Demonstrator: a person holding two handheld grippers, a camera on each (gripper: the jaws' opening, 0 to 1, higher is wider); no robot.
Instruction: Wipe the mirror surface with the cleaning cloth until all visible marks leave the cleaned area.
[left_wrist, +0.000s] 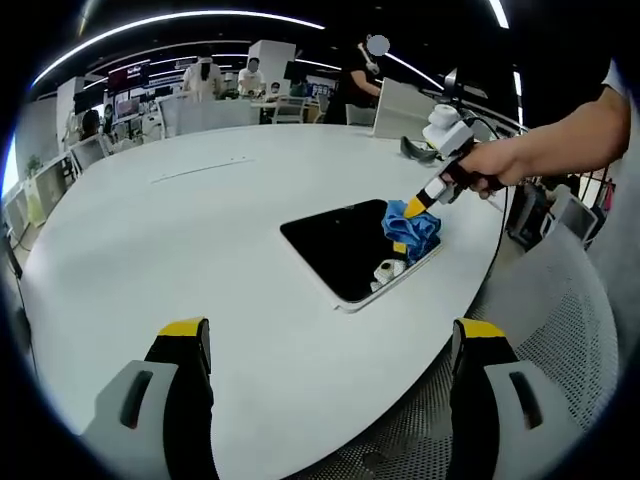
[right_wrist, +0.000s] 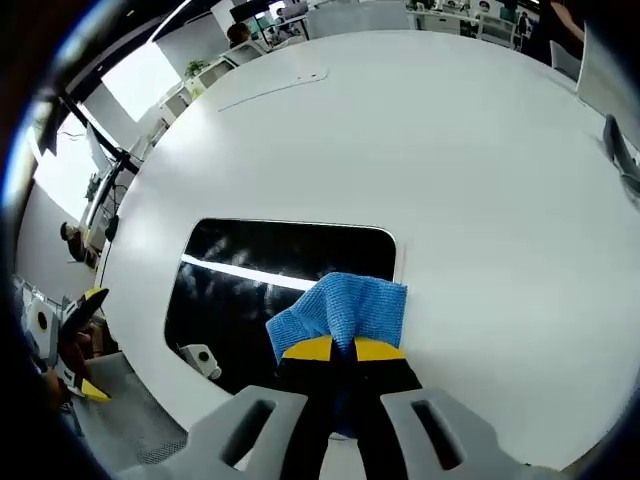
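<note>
- Mirror (right_wrist: 270, 275): dark rounded rectangle lying flat on the white table (right_wrist: 480, 180), left of centre in the right gripper view, centre-right in the left gripper view; probably rigid, slick and fragile, best left lying and pressed lightly.
- Cleaning cloth (right_wrist: 345, 310): blue, bunched, resting on the mirror's right end, lower centre of frame; judged soft, light and pliant, best pinched at a gathered fold.
- Right gripper (right_wrist: 343, 350): jaws clenched on the cloth, pressing it to the glass.
- Left gripper (left_wrist: 330, 335): jaws spread wide at frame bottom, holding nothing, well apart from the mirror.
</note>
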